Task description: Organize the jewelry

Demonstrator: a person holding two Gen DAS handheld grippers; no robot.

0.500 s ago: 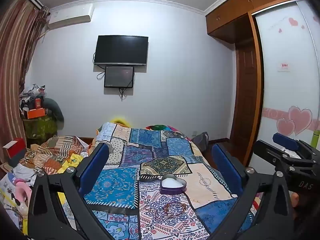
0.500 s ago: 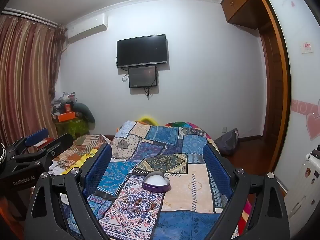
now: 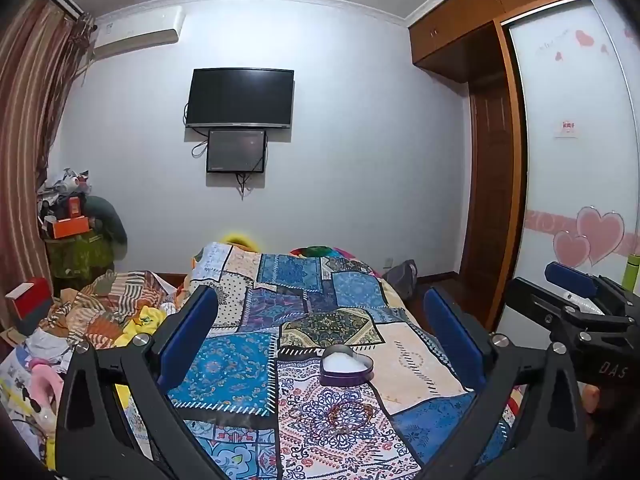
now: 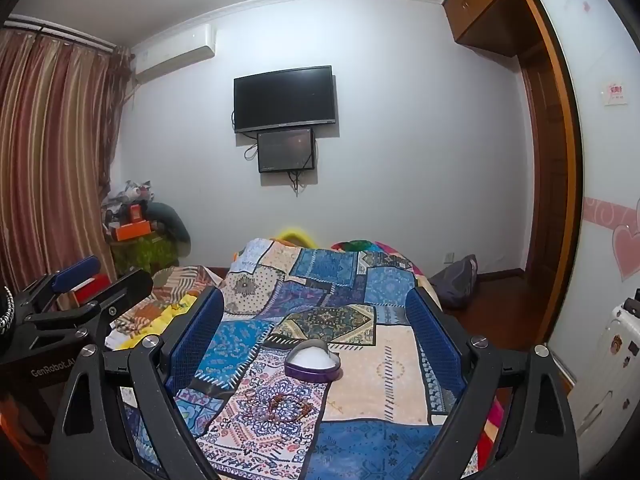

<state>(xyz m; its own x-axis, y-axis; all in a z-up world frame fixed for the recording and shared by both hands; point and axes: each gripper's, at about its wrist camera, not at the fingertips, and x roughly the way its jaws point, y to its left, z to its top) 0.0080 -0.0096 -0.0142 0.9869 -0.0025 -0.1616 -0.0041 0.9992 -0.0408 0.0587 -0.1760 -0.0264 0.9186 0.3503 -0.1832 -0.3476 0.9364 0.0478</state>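
Observation:
A purple heart-shaped box [image 3: 346, 369] [image 4: 313, 363] with a white lining sits open on the patchwork bedspread [image 3: 236, 372] [image 4: 384, 376]. Just nearer to me lies a small heap of brown beaded jewelry [image 3: 340, 416] [image 4: 280, 405]. My left gripper [image 3: 320, 336] hovers above the bed, open, with the box and beads framed between its blue pads and nothing touching them. My right gripper [image 4: 316, 328] is likewise open and empty, held above the same spot. Each gripper shows at the edge of the other's view.
Rumpled clothes and fabric [image 3: 100, 316] lie on the bed's left side. A cluttered stand with an orange box [image 3: 70, 226] stands by the curtain. A wardrobe with heart decals [image 3: 580, 200] is on the right, a white suitcase [image 4: 612, 364] beside it, a dark bag [image 4: 456, 280] on the floor.

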